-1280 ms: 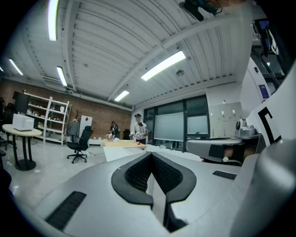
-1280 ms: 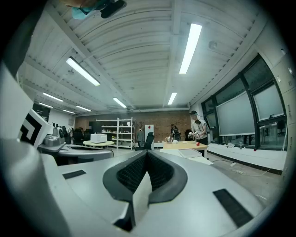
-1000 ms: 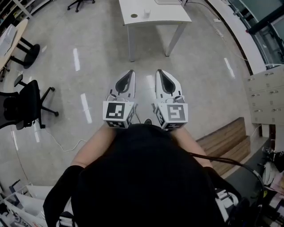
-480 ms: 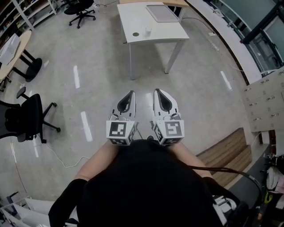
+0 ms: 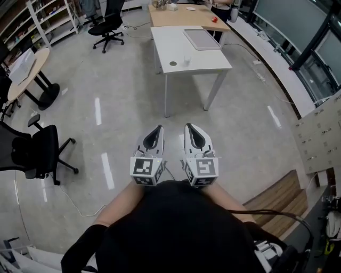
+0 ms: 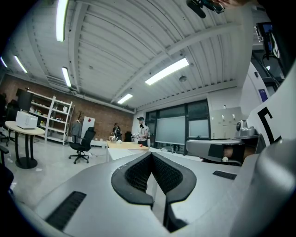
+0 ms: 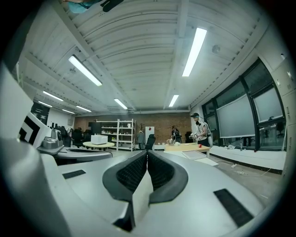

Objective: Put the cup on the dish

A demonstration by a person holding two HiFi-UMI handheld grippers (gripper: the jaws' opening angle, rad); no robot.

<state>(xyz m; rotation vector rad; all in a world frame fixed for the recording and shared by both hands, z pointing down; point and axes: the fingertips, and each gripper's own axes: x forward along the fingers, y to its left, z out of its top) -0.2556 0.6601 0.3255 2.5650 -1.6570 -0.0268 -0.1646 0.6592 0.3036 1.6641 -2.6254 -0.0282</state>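
Observation:
Far ahead stands a white table (image 5: 208,58). On it are a small round dark dish (image 5: 172,64) and, just right of it, a small clear cup (image 5: 187,59). My left gripper (image 5: 157,128) and right gripper (image 5: 190,127) are held side by side close to my body, above the floor and well short of the table. Both are shut with nothing between the jaws. The left gripper view shows the left gripper (image 6: 151,154) with its ribbed pads pressed together. The right gripper (image 7: 147,152) looks the same in its own view. Neither gripper view shows the cup or the dish clearly.
A flat grey tray (image 5: 201,39) lies on the white table's far end, against a wooden table (image 5: 181,15). Office chairs (image 5: 37,154) (image 5: 109,24) and a round table (image 5: 26,66) stand at the left. A wooden bench (image 5: 274,194) and lockers (image 5: 319,130) are at the right. A person (image 7: 200,130) stands by the wooden table.
The white table has shifted lower in the head view and more of the room behind it shows. Both grippers stay shut and side by side.

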